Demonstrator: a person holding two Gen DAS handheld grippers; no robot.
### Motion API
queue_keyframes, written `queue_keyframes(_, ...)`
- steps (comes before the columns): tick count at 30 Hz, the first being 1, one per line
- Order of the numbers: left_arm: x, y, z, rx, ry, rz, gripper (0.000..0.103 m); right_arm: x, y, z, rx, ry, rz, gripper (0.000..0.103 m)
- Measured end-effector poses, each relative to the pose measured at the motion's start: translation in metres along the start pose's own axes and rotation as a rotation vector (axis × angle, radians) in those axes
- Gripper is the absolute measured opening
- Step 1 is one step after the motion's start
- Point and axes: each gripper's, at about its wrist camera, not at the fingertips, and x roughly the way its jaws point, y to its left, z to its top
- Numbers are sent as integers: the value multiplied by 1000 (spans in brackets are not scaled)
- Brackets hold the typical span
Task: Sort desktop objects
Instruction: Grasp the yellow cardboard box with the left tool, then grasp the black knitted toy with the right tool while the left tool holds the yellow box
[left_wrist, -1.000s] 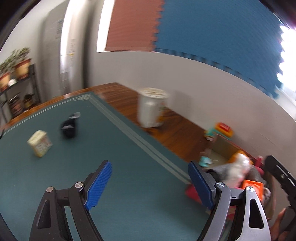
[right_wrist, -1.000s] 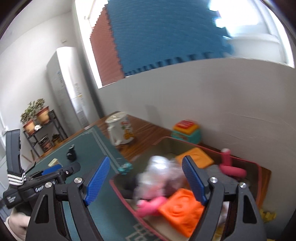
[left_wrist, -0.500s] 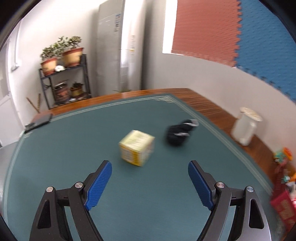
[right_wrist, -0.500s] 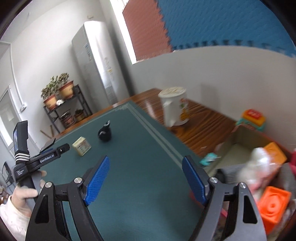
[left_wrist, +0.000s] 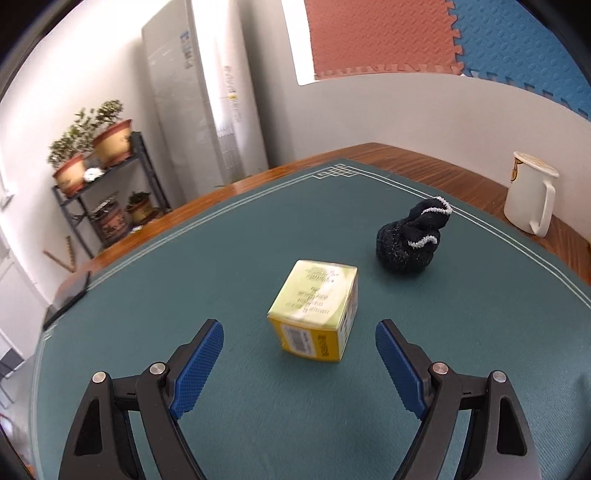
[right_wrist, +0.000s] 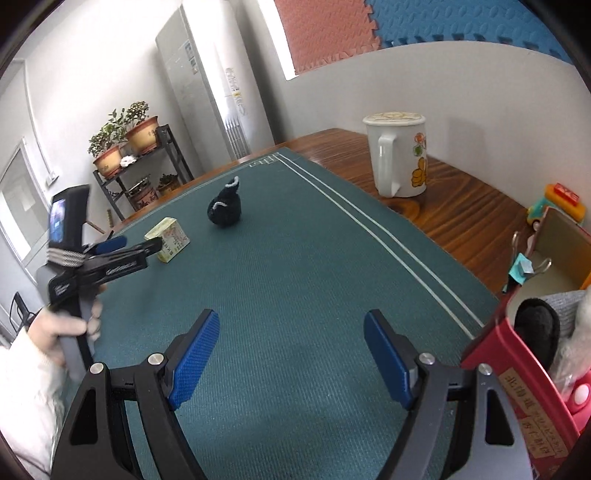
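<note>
A small yellow-green box (left_wrist: 315, 311) stands on the green mat (left_wrist: 258, 424), just ahead of my open, empty left gripper (left_wrist: 299, 363), lined up with the gap between its blue pads. A black rolled sock with white trim (left_wrist: 410, 238) lies behind it to the right. In the right wrist view the box (right_wrist: 168, 239) and sock (right_wrist: 225, 208) sit far left, with the left gripper (right_wrist: 136, 245) right beside the box. My right gripper (right_wrist: 290, 356) is open and empty above the mat, beside a red bin (right_wrist: 524, 384) of sorted items.
A white cartoon mug (right_wrist: 400, 155) stands on the bare wood table (right_wrist: 461, 206) past the mat's right border. A toy (right_wrist: 557, 205) sits behind the bin. A dark phone (left_wrist: 66, 301) lies at the mat's far left edge. A plant shelf (left_wrist: 103, 184) stands beyond the table.
My left gripper swung left from the bin side and closed in on the box. My right gripper swung left away from the bin, out over the mat.
</note>
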Motion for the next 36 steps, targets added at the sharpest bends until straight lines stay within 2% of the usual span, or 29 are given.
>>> queue_keyframes(5,27,-1,7,-2,67,-43,86,-1,2,0,-14,-4,-2,83)
queue_keyframes(8,33,-3,10,-5,76,-64,85,0,3,0,-18,-1,-9,83)
queue_keyframes(10,35,-7,10,9,84,-70,66,1,4,-1,-25,1,-7,83)
queue_keyframes(11,36,-8,10,7,97,-71,51,1,5,-1,-29,2,-7,83)
queue_keyframes(12,39,-9,9,-10,114,-79,50,2,6,-1,-32,3,-5,83)
queue_keyframes(23,11,-17,-2,-158,102,-99,48,3,2,-2,-20,7,1,83)
queue_keyframes(29,-28,-26,-7,-238,67,-40,48,5,-2,-2,0,14,8,83)
queue_keyframes(32,-50,-28,-13,-302,52,-41,48,6,-5,-3,15,18,27,83)
queue_keyframes(36,-74,-36,-22,-313,13,13,48,8,-5,-5,17,16,35,83)
